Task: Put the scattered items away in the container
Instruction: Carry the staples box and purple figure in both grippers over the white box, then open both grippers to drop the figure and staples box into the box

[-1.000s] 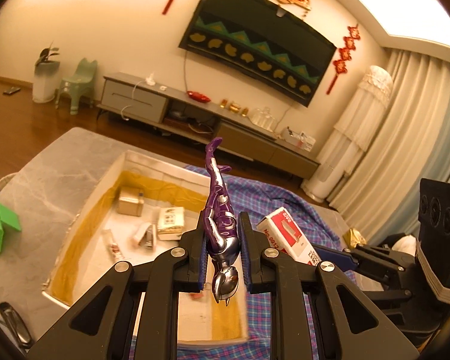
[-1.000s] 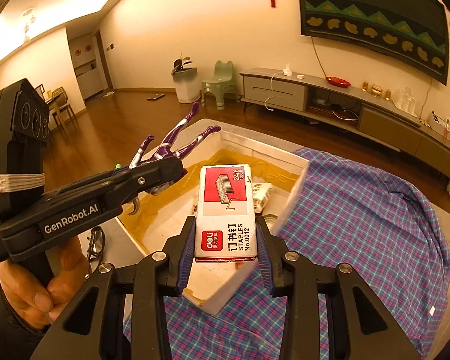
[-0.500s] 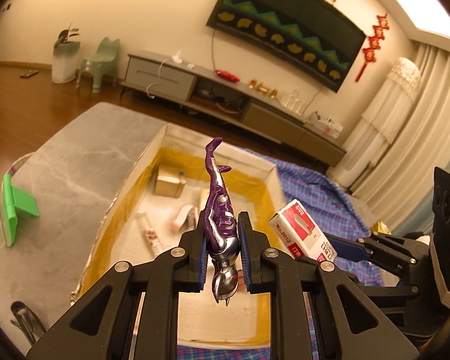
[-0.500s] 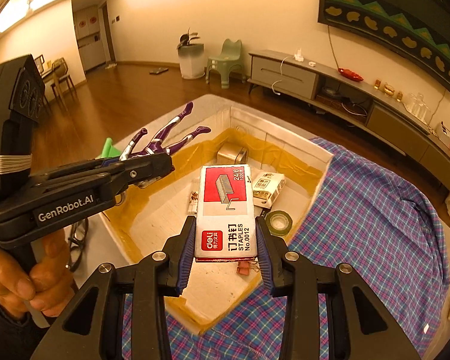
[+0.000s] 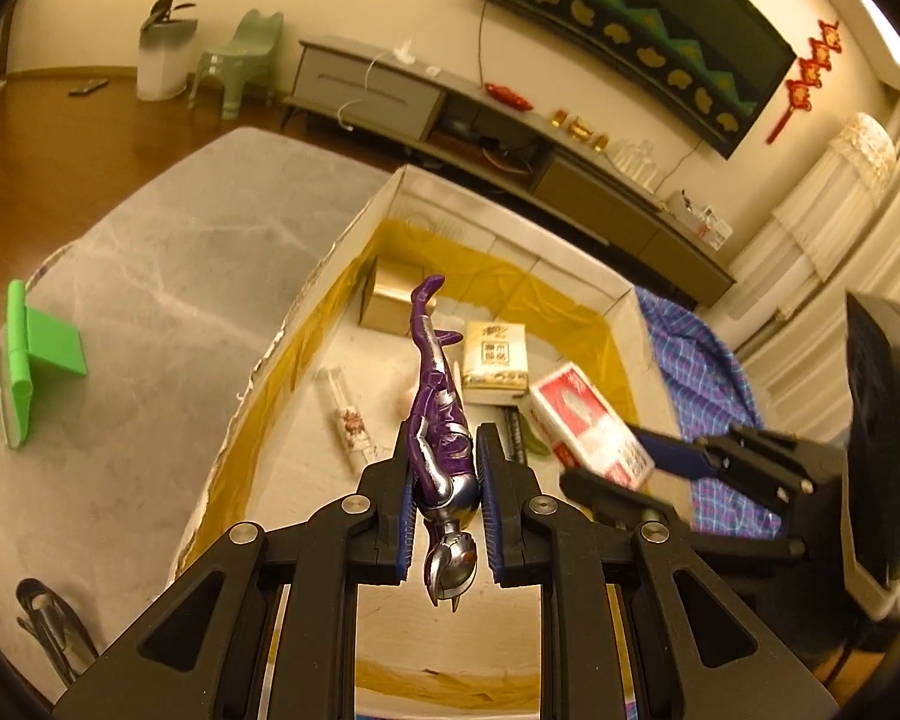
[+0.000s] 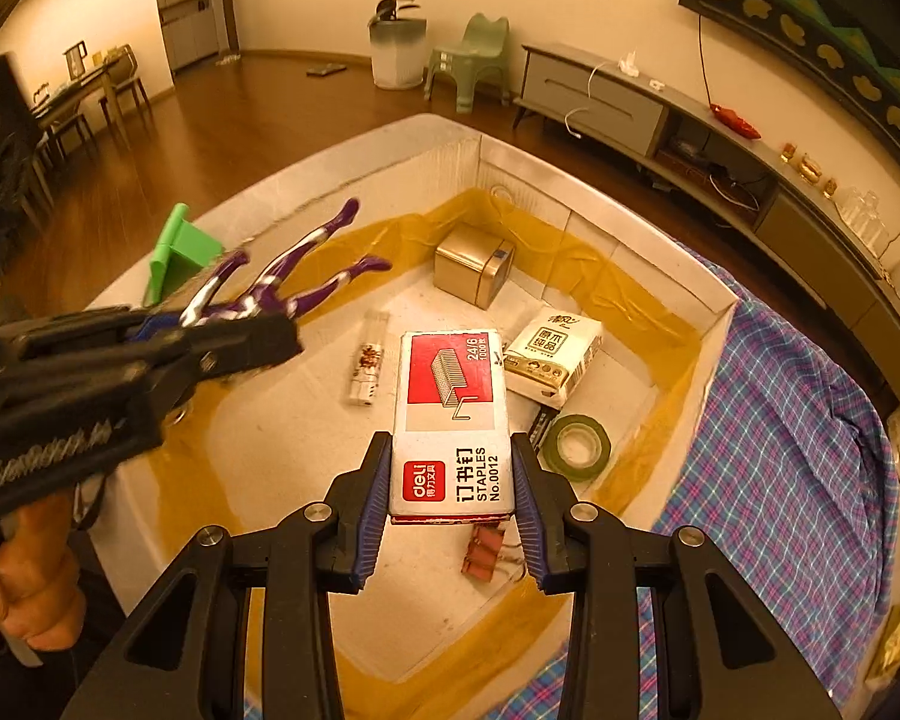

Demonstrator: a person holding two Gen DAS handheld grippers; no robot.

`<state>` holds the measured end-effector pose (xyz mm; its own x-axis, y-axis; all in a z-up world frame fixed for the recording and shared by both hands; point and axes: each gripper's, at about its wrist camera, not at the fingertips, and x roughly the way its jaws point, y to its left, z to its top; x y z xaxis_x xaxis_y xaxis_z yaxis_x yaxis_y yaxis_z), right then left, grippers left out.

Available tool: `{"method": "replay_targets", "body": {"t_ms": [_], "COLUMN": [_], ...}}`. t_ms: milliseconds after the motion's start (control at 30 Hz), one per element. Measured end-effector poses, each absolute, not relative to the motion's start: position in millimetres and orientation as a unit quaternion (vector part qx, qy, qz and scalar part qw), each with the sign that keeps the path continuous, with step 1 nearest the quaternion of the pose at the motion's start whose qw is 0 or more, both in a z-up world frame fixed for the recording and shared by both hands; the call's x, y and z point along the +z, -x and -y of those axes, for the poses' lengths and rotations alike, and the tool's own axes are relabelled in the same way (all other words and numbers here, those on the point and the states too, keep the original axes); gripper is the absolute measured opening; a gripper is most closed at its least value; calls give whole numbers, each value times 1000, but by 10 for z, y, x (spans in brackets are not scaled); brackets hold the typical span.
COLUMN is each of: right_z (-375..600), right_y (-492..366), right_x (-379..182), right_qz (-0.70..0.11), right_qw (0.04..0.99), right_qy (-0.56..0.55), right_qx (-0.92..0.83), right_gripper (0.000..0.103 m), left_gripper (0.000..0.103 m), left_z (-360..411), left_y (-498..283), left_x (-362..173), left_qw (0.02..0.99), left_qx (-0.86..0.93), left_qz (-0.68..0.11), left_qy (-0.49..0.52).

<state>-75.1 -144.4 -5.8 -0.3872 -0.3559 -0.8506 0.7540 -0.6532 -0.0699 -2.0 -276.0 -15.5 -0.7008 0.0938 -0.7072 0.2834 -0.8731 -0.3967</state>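
This is a living room in a home. Far ahead of the left gripper (image 5: 444, 516) a big dark TV (image 5: 630, 30) hangs on the wall over a long low cabinet (image 5: 510, 138), with red knot decorations (image 5: 810, 72) beside it. Curtains (image 5: 840, 228) hang off to its right. Ahead of the right gripper (image 6: 450, 516) stand a small green chair (image 6: 471, 60), a potted plant (image 6: 396, 42) and, far left, maybe a dining table (image 6: 84, 90) (it is blurry).

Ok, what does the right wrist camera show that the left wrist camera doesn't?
Only the right wrist view shows the green tape roll, red binder clips and the person's hand. Only the left shows the curtains. Both show the white box, purple figure in the left gripper, and staples box in the right gripper.
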Motion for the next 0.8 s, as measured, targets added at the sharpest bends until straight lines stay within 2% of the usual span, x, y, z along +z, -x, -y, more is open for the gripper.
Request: {"method": "replay_targets", "body": {"t_ms": [200, 233, 300, 633, 800], "right_z": [1547, 1549, 1545, 1459, 1353], "right_y": [1009, 1063, 1145, 1130, 1108], "right_x": [-179, -199, -225, -192, -91], "right_qz": [-231, -227, -221, -211, -203], "right_qw": [332, 328, 320, 319, 316], "right_qy": [-453, -456, -461, -457, -454], "right_qx": [-794, -796, -798, -803, -808], "right_gripper": [40, 40, 40, 40, 41], "left_gripper": [21, 33, 46, 46, 46], "left_z": [2739, 2741, 2748, 2758, 2641], "left_y": [95, 106, 108, 104, 83], "left_x": [-250, -272, -298, -238, -154], "left_qw": [47, 46, 48, 56, 82], "left_qx": [-879, -878, -874, -879, -890], "left_qz": [-250, -249, -252, -241, -194], "left_qy": [-403, -406, -412, -409, -404]}}
